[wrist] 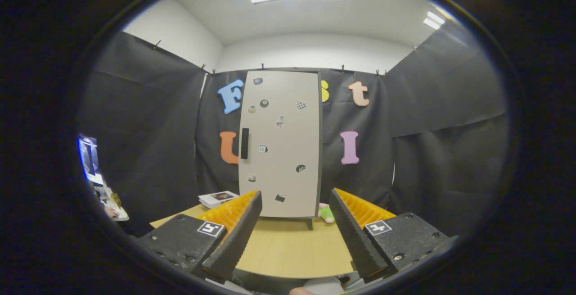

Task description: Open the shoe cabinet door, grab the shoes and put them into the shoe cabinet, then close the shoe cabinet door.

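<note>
I see the gripper [294,223] spread wide, nothing held. Shoe cabinet [281,144] stands well beyond the fingers on the table [288,252], door shut (dark handle [245,143] at its left edge).

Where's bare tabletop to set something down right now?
Bare: the table strip from the open gripper to the closed shoe cabinet. Crowded: booklet left of the cabinet's base, plush toy right of it.
</note>
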Motion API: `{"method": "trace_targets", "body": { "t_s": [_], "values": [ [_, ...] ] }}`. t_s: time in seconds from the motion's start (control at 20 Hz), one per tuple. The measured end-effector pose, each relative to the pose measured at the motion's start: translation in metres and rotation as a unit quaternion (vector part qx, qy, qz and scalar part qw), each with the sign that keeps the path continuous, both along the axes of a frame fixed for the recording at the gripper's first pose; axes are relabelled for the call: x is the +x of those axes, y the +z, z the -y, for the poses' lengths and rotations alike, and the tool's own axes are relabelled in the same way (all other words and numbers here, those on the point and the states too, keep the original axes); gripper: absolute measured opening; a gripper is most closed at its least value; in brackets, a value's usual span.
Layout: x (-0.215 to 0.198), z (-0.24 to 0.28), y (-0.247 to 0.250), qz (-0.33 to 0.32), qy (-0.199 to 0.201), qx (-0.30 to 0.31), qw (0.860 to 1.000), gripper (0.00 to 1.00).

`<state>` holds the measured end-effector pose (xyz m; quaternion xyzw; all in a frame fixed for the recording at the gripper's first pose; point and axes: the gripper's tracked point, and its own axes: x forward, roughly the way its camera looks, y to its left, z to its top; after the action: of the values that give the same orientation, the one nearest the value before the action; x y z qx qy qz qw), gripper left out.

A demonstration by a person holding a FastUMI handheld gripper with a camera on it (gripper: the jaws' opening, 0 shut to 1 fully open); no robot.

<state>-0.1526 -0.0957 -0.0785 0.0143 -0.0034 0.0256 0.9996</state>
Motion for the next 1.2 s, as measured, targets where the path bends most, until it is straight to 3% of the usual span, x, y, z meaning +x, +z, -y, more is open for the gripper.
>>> {"method": "trace_targets", "body": {
  "t_s": [0.6, 1.2],
  "values": [
    [-0.009, -0.006, 0.013, 0.025, -0.01, -0.025, 0.999, 0.99],
    [-0.005, -0.009, 0.0, 0.018, 0.007, -0.005, 1.0, 0.98]
  ]
}}
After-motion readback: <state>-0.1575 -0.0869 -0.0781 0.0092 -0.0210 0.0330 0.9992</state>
